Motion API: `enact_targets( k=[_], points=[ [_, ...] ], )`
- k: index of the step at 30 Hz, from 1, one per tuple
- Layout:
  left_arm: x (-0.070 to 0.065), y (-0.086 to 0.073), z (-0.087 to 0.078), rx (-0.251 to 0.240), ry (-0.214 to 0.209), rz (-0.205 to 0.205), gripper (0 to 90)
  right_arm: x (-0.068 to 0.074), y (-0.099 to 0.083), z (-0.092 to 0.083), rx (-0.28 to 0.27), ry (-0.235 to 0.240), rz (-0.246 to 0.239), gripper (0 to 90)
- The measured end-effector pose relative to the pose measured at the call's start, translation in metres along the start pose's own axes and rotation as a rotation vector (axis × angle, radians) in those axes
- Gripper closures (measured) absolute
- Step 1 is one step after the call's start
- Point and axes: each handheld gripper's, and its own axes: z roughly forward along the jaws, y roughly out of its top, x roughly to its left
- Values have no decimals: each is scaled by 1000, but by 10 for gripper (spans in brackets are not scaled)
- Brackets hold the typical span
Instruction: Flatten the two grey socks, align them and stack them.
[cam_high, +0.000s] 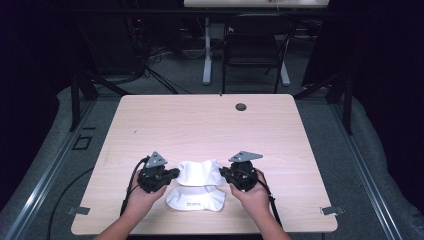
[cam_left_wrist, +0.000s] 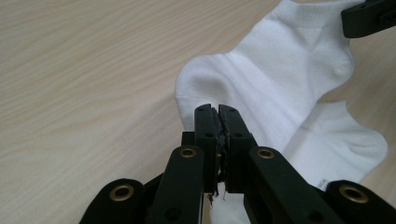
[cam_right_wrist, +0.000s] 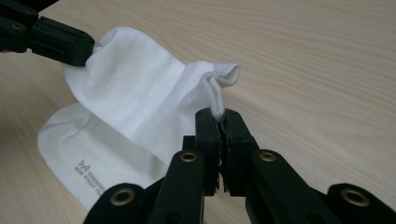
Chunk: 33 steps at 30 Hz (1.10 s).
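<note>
Upper sock (cam_high: 200, 172) stretched between both grippers, probably to lay it over second sock (cam_high: 196, 198) at its 6 o'clock. Left gripper (cam_high: 176, 173) clamped on one end, right gripper (cam_high: 223, 174) pinching other. Table (cam_high: 210, 120) near edge.

left claw (cam_high: 176, 173) | right claw (cam_high: 223, 173) | both pinch upper white sock (cam_high: 200, 172) | lower sock (cam_high: 196, 198) flat on table (cam_high: 200, 120)

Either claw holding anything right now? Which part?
Yes: both hold the upper white sock. Left claw is shut on one end's edge, right claw pinches the other end. A second sock lies flat on the table, unheld.
</note>
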Motion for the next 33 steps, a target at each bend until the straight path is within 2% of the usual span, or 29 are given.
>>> enact_targets(
  k=[11,14,19,20,22,29,33],
  points=[
    [-7,-18,-18,10,-24,-13,874,22,-15,-12,23,40,-29,871],
    [-11,-23,-21,8,-29,-24,875,27,-18,-16,27,51,-32,871],
    [-20,-34,-26,13,-30,-16,874,37,-27,-22,24,53,-48,871],
    [-23,-35,-27,16,-25,-10,874,37,-28,-22,24,45,-65,871],
    [-25,-38,-29,18,-21,2,874,38,-31,-23,23,45,-56,871],
    [-27,-43,-28,26,-24,6,874,35,-36,-22,27,43,-46,871],
    [-28,-45,-23,40,-19,17,874,33,-40,-17,51,46,-42,871]
  ],
)
